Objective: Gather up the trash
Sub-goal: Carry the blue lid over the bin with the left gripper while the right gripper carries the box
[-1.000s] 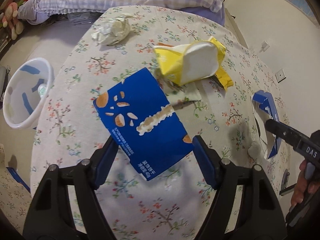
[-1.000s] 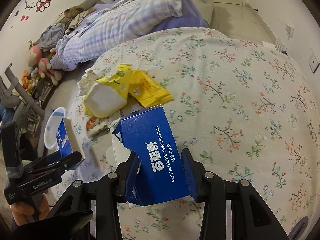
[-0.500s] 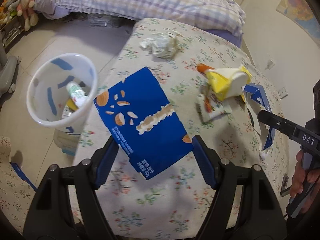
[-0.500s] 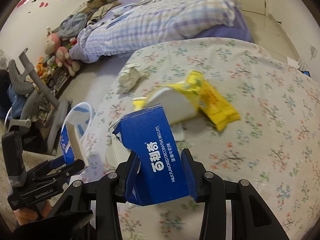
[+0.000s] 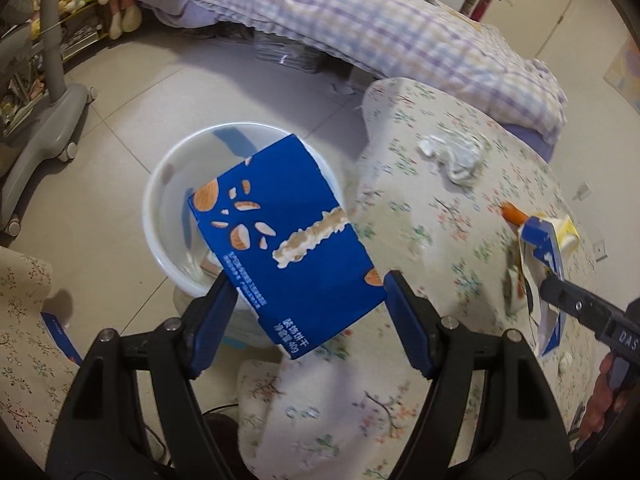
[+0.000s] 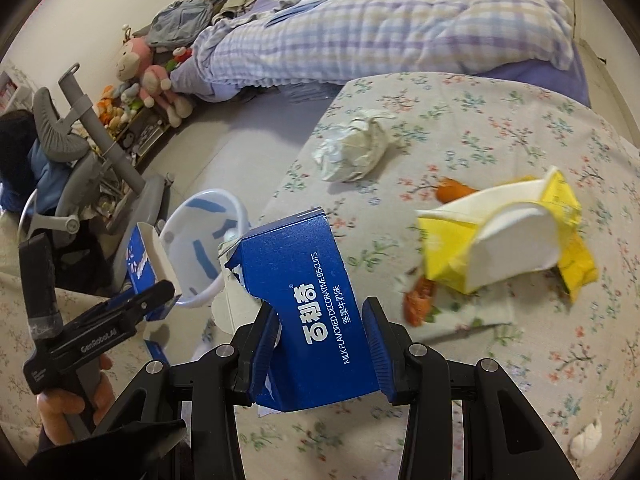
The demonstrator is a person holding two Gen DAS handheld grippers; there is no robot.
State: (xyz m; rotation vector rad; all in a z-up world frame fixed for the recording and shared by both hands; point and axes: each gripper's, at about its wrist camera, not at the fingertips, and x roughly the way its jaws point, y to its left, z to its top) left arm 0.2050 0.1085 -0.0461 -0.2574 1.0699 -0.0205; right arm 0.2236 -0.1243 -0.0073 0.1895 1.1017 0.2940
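My left gripper (image 5: 306, 304) is shut on a flat blue biscuit box piece (image 5: 284, 240) and holds it above the white trash bin (image 5: 160, 200) on the floor beside the table. My right gripper (image 6: 324, 336) is shut on another blue biscuit box piece (image 6: 308, 296), held over the table's left part. On the floral tablecloth lie a crumpled white paper ball (image 6: 356, 148), a torn yellow-and-white carton (image 6: 504, 240) and orange scraps (image 6: 420, 304). The left gripper also shows in the right wrist view (image 6: 152, 292), and the right gripper in the left wrist view (image 5: 548, 280).
A bed with a checked quilt (image 6: 400, 28) stands behind the table. A grey chair base (image 5: 44, 120) and stuffed toys (image 6: 148, 76) are at the left on the tiled floor. A floral-covered seat (image 5: 24, 320) is at the lower left.
My left gripper has swung left off the table with its blue box piece, now over the bin. My right gripper has also moved left with its box piece.
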